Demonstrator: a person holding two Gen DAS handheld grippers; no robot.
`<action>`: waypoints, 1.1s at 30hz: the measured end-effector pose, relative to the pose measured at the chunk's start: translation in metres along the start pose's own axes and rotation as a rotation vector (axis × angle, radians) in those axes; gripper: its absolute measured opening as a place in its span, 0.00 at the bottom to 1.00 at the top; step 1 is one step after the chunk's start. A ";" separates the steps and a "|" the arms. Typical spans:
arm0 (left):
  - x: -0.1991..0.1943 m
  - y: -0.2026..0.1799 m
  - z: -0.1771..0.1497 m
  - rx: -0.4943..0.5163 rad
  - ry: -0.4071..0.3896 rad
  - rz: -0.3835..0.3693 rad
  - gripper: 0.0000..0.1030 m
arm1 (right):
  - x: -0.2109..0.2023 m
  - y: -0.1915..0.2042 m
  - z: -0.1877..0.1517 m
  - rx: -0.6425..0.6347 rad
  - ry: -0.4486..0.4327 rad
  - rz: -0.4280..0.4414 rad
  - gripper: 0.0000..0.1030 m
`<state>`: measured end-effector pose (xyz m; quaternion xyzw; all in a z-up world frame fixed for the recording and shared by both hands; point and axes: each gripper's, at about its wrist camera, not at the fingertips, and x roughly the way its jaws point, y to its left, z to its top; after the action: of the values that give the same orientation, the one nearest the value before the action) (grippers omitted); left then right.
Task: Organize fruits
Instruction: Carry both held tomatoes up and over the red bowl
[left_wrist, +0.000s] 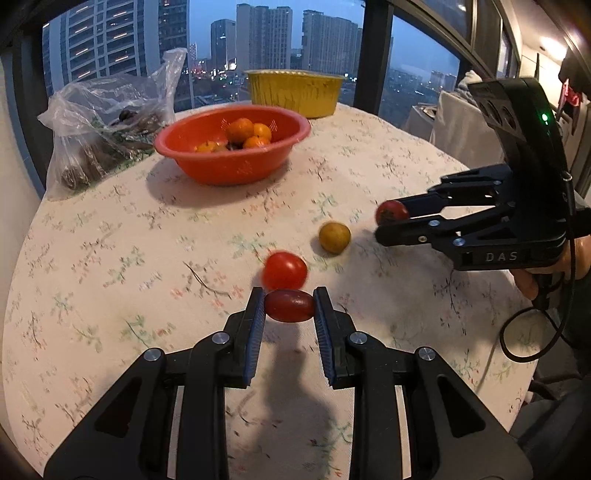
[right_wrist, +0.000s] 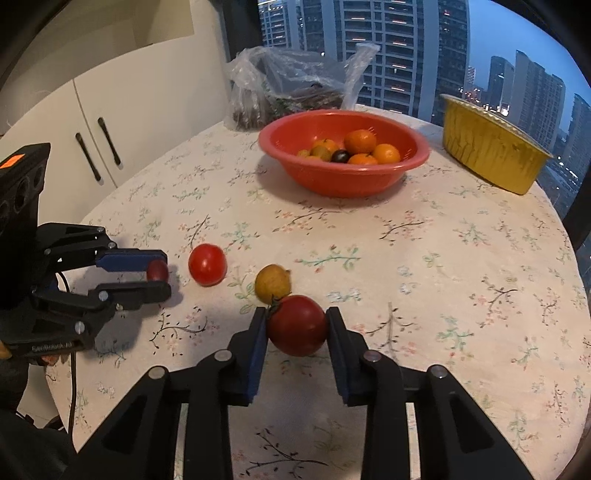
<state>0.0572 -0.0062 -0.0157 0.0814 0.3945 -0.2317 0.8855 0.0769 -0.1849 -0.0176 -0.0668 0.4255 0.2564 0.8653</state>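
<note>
My left gripper is shut on a small dark-red oval tomato, just above the flowered tablecloth; the right wrist view shows the same left gripper at far left. My right gripper is shut on a larger dark-red round tomato with a stem; in the left wrist view the right gripper holds that tomato at right. A bright red tomato and a yellow-brown fruit lie loose between the grippers. A red bowl at the back holds several oranges.
A gold foil tray stands at the table's far edge by the window. A clear plastic bag of dark produce lies beside the bowl. White cabinet doors are left of the round table.
</note>
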 end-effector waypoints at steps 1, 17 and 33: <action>-0.001 0.002 0.003 0.001 -0.005 0.002 0.24 | -0.002 -0.002 0.002 0.008 -0.006 -0.004 0.33; 0.012 0.057 0.110 0.061 -0.101 0.060 0.24 | -0.021 -0.042 0.092 0.015 -0.122 -0.087 0.33; 0.115 0.078 0.170 0.070 -0.036 0.050 0.24 | 0.076 -0.049 0.143 -0.004 -0.006 -0.123 0.33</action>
<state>0.2740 -0.0328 0.0113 0.1179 0.3679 -0.2247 0.8946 0.2407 -0.1502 0.0083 -0.0935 0.4173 0.2038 0.8807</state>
